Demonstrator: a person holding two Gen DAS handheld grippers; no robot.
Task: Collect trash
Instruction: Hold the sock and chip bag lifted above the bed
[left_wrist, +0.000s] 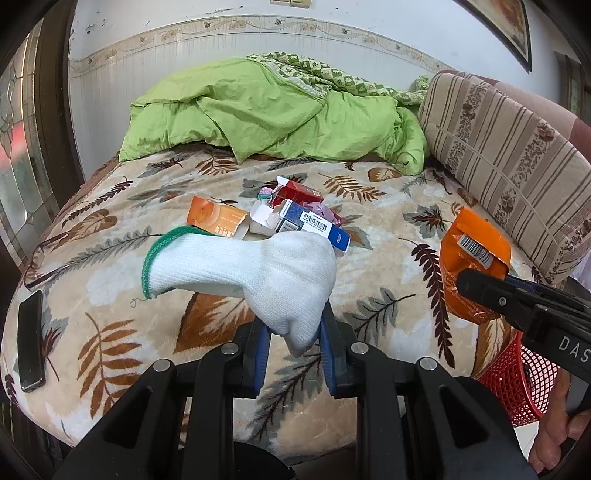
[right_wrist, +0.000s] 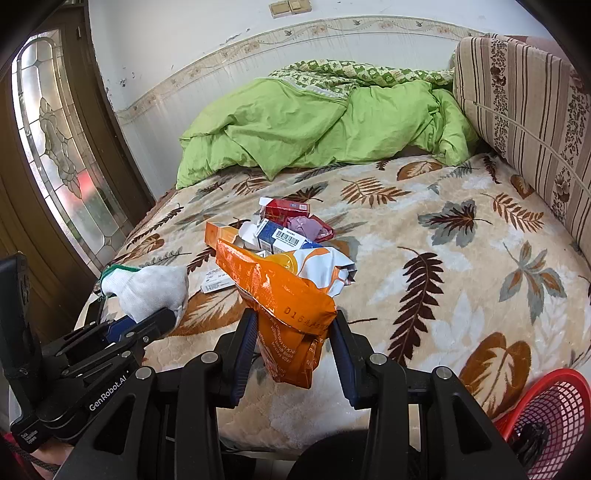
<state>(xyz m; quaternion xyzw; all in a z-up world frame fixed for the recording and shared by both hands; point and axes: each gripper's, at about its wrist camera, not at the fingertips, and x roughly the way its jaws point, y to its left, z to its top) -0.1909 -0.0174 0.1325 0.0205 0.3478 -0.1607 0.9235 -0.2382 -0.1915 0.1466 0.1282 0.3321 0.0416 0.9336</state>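
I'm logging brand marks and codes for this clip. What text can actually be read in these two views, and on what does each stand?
"GenRobot.AI": on the left gripper body.
"DAS", cut off at the frame edge: on the right gripper body.
"0164", then unclear characters: stamped on the orange snack bag.
Barcodes on the blue box and the bag: digits too small.
Print on the orange box: too blurred.

The bed wears a leaf-print blanket; boxes lie mid-bed; a green quilt behind; a phone at its edge.
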